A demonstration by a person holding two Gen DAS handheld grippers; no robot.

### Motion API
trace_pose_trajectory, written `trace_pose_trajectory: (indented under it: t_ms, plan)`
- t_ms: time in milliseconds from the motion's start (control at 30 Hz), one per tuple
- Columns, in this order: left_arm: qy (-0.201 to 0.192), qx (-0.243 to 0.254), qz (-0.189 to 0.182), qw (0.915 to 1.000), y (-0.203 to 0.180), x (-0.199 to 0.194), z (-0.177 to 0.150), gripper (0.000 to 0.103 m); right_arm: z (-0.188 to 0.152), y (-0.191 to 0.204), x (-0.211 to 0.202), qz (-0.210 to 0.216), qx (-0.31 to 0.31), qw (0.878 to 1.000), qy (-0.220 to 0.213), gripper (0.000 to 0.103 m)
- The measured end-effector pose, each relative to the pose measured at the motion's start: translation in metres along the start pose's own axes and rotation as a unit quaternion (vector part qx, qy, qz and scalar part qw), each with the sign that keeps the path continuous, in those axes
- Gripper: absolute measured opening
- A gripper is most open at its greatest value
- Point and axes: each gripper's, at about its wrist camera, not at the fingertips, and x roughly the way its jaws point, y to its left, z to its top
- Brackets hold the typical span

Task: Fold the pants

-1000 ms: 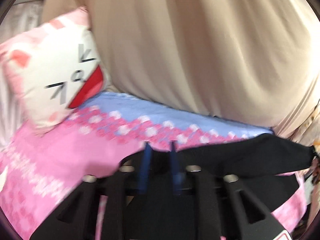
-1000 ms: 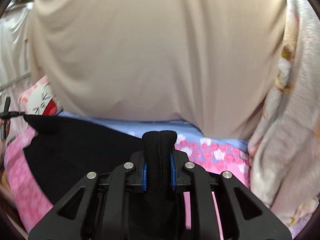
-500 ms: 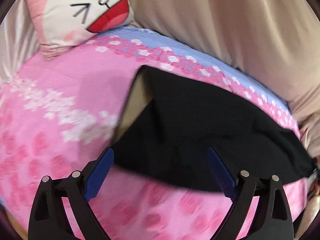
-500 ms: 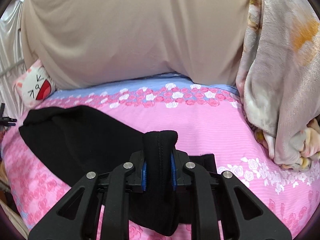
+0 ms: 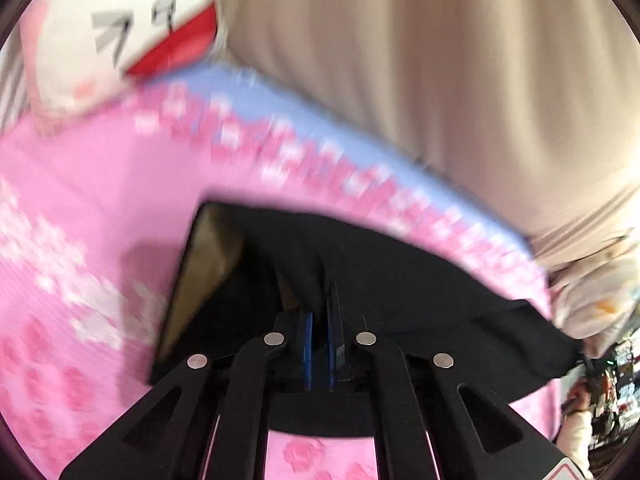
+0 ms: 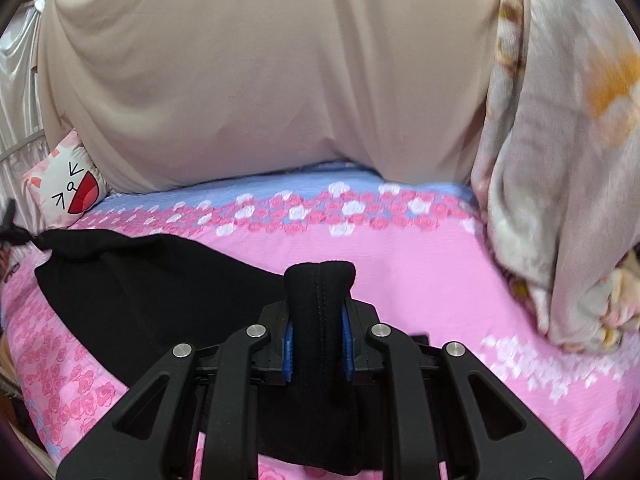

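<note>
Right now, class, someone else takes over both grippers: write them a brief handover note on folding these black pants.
Left gripper: shut on the pants, at an edge by the turned-back tan lining.
Right gripper: shut on a bunched end of the pants.
Pants lie spread on the pink floral bedsheet, cat pillow beyond.
Done: both ends gripped.
Left: probably carry one end over the other, lay flat, release.

The left tongs (image 5: 318, 332) are pinched together on the black pants (image 5: 400, 280) — tan lining (image 5: 200, 272) showing at nine o'clock — over the pink floral bed (image 5: 100, 184); a cartoon-face pillow (image 5: 120, 28) sits at eleven o'clock.
</note>
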Motion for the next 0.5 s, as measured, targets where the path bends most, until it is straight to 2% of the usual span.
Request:
trace_pose_trajectory:
  t_ms: [67,133,167,200,233,333,367,500]
  plan:
    - [-0.020,0.024,-0.003,0.9995,-0.002,-0.040,-0.004,0.004,0.006,0.009,-0.010,-0.004,-0.029,0.999,-0.014,0.017]
    - [-0.020,0.045,0.027,0.9984,0.002,-0.058,-0.016,0.005,0.004,0.012,-0.017,-0.007,-0.042,0.999,-0.016,0.017]
    - [-0.007,0.052,0.045,0.9976,0.009,-0.063,-0.028,0.005,0.001,0.011,-0.018,-0.007,-0.040,0.999,-0.011,0.018]
    - [0.006,0.048,0.061,0.9970,0.018,-0.061,-0.038,0.005,-0.004,0.009,-0.018,-0.009,-0.038,0.999,-0.004,0.018]
    - [0.035,0.039,0.086,0.9949,0.033,-0.050,-0.053,0.006,-0.012,0.007,-0.016,-0.014,-0.038,0.999,0.007,0.019]
    - [0.104,0.007,0.135,0.9854,0.073,-0.002,-0.086,0.008,-0.032,0.002,-0.009,-0.020,-0.033,0.999,0.036,0.020]
    - [0.112,-0.002,0.141,0.9836,0.080,0.008,-0.091,0.008,-0.037,0.001,-0.007,-0.024,-0.031,0.998,0.043,0.020]
    - [0.078,0.000,0.165,0.9832,0.069,0.013,-0.078,0.013,-0.042,-0.002,-0.001,-0.042,-0.026,0.997,0.053,0.021]
